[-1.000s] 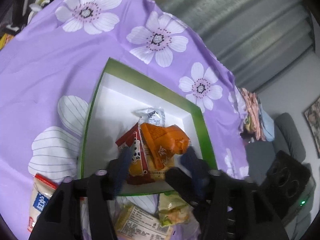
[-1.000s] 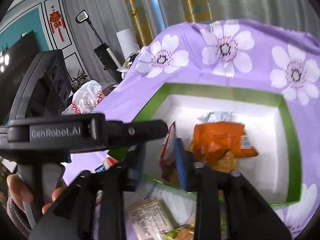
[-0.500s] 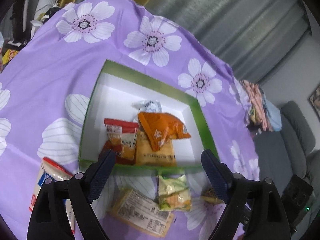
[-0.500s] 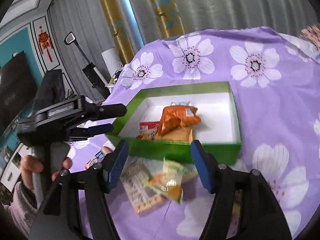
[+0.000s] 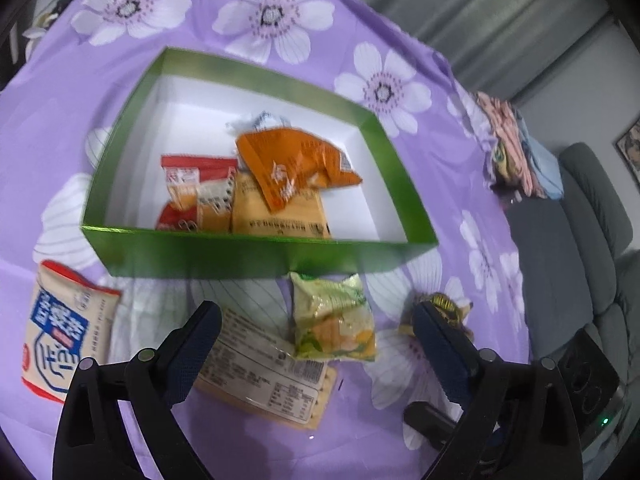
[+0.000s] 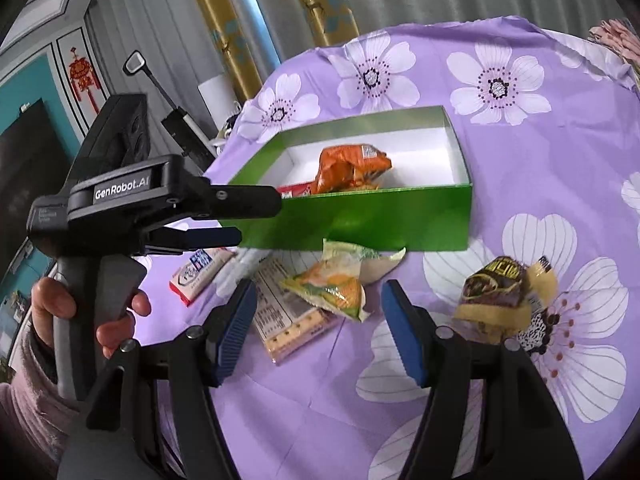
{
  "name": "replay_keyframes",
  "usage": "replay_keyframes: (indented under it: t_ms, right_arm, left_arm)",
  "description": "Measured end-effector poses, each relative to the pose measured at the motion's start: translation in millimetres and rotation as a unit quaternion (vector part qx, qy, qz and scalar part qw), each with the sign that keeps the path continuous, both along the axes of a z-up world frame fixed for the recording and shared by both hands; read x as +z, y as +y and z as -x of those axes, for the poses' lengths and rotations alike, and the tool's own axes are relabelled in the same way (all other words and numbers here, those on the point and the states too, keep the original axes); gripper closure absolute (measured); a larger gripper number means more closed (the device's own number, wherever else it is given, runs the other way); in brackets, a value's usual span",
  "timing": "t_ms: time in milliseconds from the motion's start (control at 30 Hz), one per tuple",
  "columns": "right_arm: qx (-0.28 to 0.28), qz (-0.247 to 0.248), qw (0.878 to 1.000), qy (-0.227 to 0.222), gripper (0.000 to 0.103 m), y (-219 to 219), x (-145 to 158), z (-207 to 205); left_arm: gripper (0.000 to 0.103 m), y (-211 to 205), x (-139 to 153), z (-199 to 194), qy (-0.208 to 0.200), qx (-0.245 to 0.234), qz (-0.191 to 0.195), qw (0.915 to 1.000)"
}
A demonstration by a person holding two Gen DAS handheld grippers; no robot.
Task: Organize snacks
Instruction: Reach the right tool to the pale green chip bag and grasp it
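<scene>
Only the right wrist view shows the left hand-held gripper (image 6: 236, 216) from the side, at the left of the frame, gripped by a hand (image 6: 86, 312); its own view shows its jaws spread wide and empty, low in the frame, above the flat cracker pack (image 5: 266, 372) and green snack bag (image 5: 334, 320). The right hand-held gripper (image 6: 320, 328) is also wide and empty, with the green bag between its fingers. The left view looks down into the green box (image 5: 200, 254) at centre frame: it holds an orange packet (image 5: 292, 164) on a tan packet (image 5: 280, 216), a red packet (image 5: 196, 188) beside them and a small white wrapper (image 5: 256, 122) behind. Outside, on the purple flowered desk (image 5: 60, 92), lie a white-and-blue pack (image 5: 64, 328) at lower left and a dark gold-wrapped snack (image 6: 504, 292), plain in the right view.
</scene>
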State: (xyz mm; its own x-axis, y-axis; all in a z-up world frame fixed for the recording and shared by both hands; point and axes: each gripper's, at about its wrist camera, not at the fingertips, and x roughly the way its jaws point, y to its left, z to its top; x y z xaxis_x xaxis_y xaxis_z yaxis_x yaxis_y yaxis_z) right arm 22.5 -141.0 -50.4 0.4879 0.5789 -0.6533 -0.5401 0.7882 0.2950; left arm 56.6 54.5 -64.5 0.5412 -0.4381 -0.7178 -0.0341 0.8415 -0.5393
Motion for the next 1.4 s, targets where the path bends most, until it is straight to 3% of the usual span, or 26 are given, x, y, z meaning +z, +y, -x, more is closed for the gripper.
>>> replay_keyframes:
  t_ms: [333, 433, 800, 933, 1000, 1100, 1200, 1267, 1400]
  right_arm:
    - [-0.010, -0.001, 1.000, 0.021, 0.038, 2, -16, -12]
    - [-0.014, -0.009, 0.999, 0.034, 0.040, 1, -22, -18]
    - [0.007, -0.016, 0.998, 0.060, 0.056, 6, -38, -32]
    - [0.011, -0.031, 0.996, 0.082, 0.060, 7, -44, -37]
    - [0.012, -0.041, 0.995, 0.092, 0.062, 6, -46, -40]
    - [0.020, -0.050, 0.993, 0.108, 0.071, 7, -51, -43]
    - [0.020, -0.056, 0.991, 0.118, 0.075, 8, -55, -44]
    - [0.019, -0.065, 0.991, 0.120, 0.084, 6, -55, -45]
    - [0.020, -0.050, 0.994, 0.099, 0.088, 12, -49, -38]
  left_arm:
    - [0.007, -17, -8, -7, 0.024, -0.014, -0.060, 0.9978]
    - [0.007, -25, -8, -9, 0.021, -0.032, -0.080, 0.9960]
    - [0.008, -38, -23, -21, 0.047, -0.071, -0.097, 0.9916]
    - [0.018, -45, -24, -22, 0.046, -0.087, -0.101, 0.9900]
    - [0.033, -48, -27, -24, 0.053, -0.092, -0.097, 0.9896]
    - [0.044, -52, -33, -27, 0.065, -0.105, -0.082, 0.9890]
    - [0.045, -52, -33, -28, 0.067, -0.102, -0.077, 0.9896]
    - [0.047, -48, -31, -27, 0.063, -0.100, -0.064, 0.9909]
    - [0.049, -47, -21, -21, 0.050, -0.107, -0.066, 0.9908]
